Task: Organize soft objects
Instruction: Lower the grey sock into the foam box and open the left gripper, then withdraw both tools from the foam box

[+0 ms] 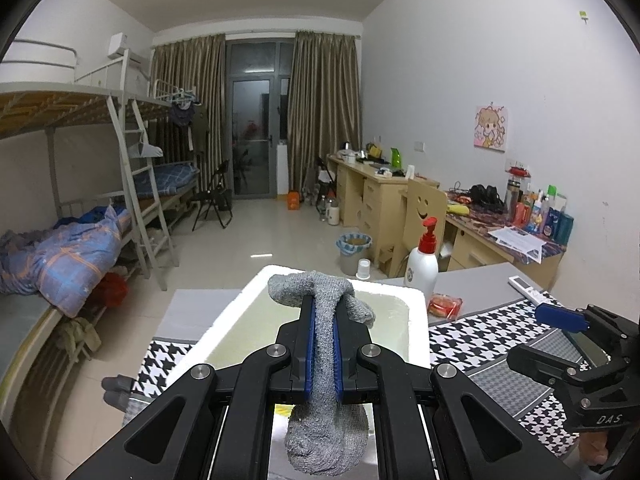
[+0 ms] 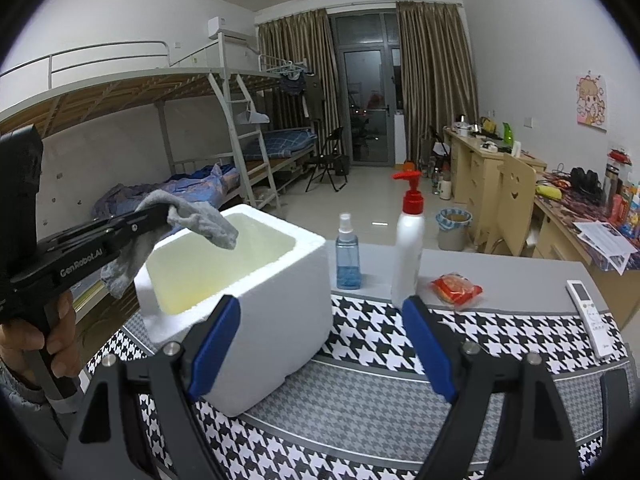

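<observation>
Nearest the lens, low centre of the left wrist view, the left tongs pinch a grey sock at its middle, both ends drooping. It hangs above the white foam box, over the left rim. Moving further over the cavity before letting go would likely keep the ends from catching. The right tongs stand spread, holding nothing, beyond which a pump bottle stands on the desk.

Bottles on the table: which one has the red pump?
The taller white bottle, right of the foam box. The other, a shorter clear blue spray bottle, has a clear spray top and stands between box and white bottle.
</observation>
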Tool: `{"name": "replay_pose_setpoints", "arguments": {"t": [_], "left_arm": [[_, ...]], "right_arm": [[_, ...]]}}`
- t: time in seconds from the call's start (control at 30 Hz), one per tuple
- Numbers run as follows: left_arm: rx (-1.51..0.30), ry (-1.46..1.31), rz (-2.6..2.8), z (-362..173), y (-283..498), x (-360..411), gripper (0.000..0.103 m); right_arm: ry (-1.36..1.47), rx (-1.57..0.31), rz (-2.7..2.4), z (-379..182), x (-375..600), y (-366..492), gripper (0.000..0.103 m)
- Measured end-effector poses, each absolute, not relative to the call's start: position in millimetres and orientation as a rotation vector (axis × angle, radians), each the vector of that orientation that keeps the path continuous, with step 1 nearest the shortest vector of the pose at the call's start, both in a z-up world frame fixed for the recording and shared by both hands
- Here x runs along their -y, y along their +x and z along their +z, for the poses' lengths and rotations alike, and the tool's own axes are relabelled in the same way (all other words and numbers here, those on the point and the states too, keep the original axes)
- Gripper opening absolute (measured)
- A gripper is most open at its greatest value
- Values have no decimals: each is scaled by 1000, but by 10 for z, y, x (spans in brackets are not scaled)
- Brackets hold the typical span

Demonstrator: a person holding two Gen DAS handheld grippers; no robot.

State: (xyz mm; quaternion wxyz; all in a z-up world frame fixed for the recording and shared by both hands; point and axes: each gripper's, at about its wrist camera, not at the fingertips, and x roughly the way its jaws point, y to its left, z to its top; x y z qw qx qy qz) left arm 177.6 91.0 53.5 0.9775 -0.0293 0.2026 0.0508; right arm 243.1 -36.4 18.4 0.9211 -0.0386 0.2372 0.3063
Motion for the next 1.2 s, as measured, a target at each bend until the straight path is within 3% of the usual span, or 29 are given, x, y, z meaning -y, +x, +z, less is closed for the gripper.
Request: {"name": "replay_pose_setpoints", "arguments": {"t": [0.67, 0.7, 0.73, 0.77, 0.83, 1.07, 1.2], "left_arm": [[-497, -55, 113, 434, 2025, -882, 10], [-502, -56, 115, 429, 2031, -888, 14], [-509, -55, 120, 426, 2037, -888, 28], [-508, -57, 123, 427, 2035, -887, 51], [-493, -70, 134, 445, 2005, -894, 76], [-414, -54, 154, 559, 1779, -798, 102], [-353, -43, 150, 640, 1523, -677, 102]], "right_arm": [[-42, -483, 596, 188, 593, 2422, 86], [-38, -482, 594, 191, 609, 2416, 86], [-34, -482, 594, 193, 624, 2412, 86], [-31, -482, 594, 189, 647, 2412, 86], [-26, -480, 591, 193, 669, 2407, 86], [-11, -468, 594, 202, 754, 2329, 86], [-9, -458, 588, 202, 801, 2237, 86]]}}
